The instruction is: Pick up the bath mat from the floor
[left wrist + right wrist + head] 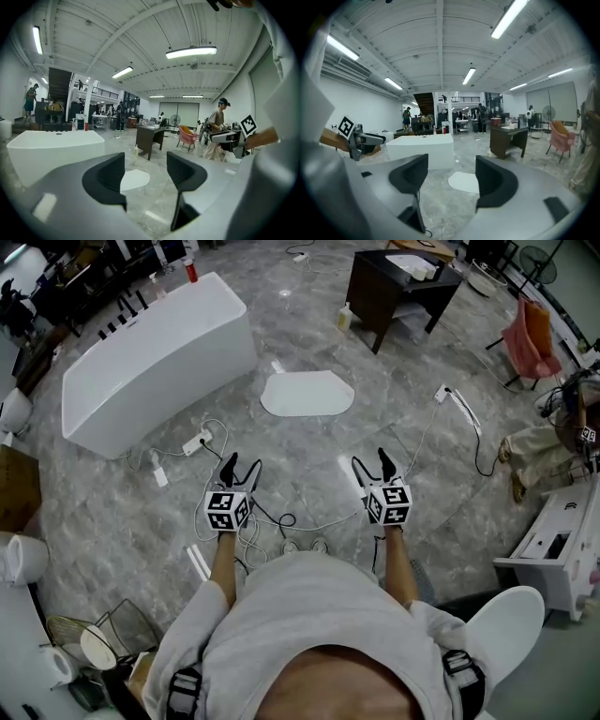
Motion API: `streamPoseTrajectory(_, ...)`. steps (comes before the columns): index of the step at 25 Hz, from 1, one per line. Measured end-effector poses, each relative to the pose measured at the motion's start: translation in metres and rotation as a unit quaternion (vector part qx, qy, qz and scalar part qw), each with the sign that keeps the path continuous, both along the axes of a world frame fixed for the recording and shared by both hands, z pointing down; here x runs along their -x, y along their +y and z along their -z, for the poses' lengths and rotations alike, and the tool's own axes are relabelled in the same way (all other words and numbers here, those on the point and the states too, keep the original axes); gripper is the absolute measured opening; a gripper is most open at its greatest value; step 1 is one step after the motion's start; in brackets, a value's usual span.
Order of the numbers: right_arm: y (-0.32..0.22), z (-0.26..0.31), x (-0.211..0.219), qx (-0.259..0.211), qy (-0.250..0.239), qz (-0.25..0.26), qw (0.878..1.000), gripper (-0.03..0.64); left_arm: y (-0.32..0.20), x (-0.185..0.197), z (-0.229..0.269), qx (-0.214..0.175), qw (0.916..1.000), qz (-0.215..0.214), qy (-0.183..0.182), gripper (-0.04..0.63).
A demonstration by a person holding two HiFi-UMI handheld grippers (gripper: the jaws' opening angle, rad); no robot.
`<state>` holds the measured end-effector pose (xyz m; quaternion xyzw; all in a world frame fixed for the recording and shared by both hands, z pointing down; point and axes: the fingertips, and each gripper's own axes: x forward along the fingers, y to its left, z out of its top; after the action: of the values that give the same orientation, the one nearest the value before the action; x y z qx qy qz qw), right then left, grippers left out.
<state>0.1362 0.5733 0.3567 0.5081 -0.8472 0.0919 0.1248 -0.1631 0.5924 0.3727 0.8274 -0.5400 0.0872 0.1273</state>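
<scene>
A pale, flat bath mat (307,393) lies on the grey marble floor between the bathtub and the dark desk. It shows ahead between the jaws in the left gripper view (133,179) and the right gripper view (465,181). My left gripper (240,468) and right gripper (371,463) are held side by side at waist height, well short of the mat. Both stand open with nothing between their fingers.
A white bathtub (155,362) stands to the left of the mat, a dark desk (398,289) behind it to the right. Power strips and cables (199,442) trail over the floor near my feet. A pink chair (528,338) and a person (548,444) are at the right.
</scene>
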Motion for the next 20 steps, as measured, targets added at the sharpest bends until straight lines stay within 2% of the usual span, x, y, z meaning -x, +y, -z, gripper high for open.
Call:
streamPoseTrajectory(5, 0.003, 0.002, -0.007, -0.009, 0.003, -0.008, 1.000, 0.285, 0.007, -0.007, 0.001, -0.003, 0.9999, 0.008, 0.011, 0.272)
streamPoseTrajectory(9, 0.005, -0.001, -0.017, -0.008, 0.001, -0.015, 1.000, 0.285, 0.009, -0.014, -0.002, 0.000, 0.9999, 0.011, 0.001, 0.272)
streamPoseTrajectory(20, 0.016, -0.016, -0.055, 0.005, 0.018, -0.006, 1.000, 0.284, 0.019, -0.059, -0.014, 0.009, 0.9999, 0.013, -0.002, 0.272)
